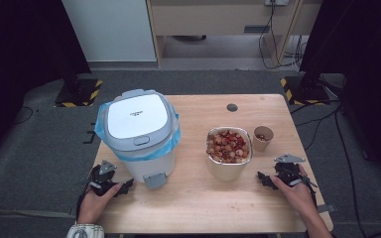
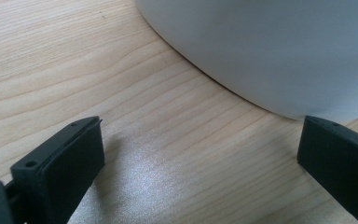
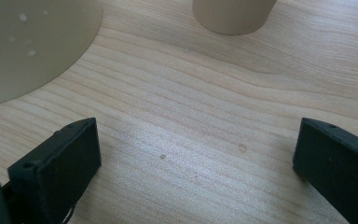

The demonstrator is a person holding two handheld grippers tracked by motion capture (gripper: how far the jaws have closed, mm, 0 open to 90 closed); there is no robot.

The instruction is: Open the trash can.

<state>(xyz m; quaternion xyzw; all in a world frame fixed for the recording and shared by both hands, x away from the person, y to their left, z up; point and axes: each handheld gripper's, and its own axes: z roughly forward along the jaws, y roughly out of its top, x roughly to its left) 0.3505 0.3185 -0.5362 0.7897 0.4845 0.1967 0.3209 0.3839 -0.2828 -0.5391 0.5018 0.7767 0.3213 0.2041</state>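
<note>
**Both claws idle: set up the approach**

Your left claw (image 1: pixel 124 187) rests on the bench (image 1: pixel 198 208) w/ jaws spread wide, holding nothing, just beside the base of the white pedal bin (image 1: pixel 138 134). Right claw (image 1: pixel 263 177) is likewise wide open and empty, near the bowl of food scraps (image 1: pixel 228 147), w/ the small paper cup (image 1: pixel 263 138) beyond it. Probably the scraps go in the bin, so open the lid first, then take the bowl by its rim & keep it level.
</note>
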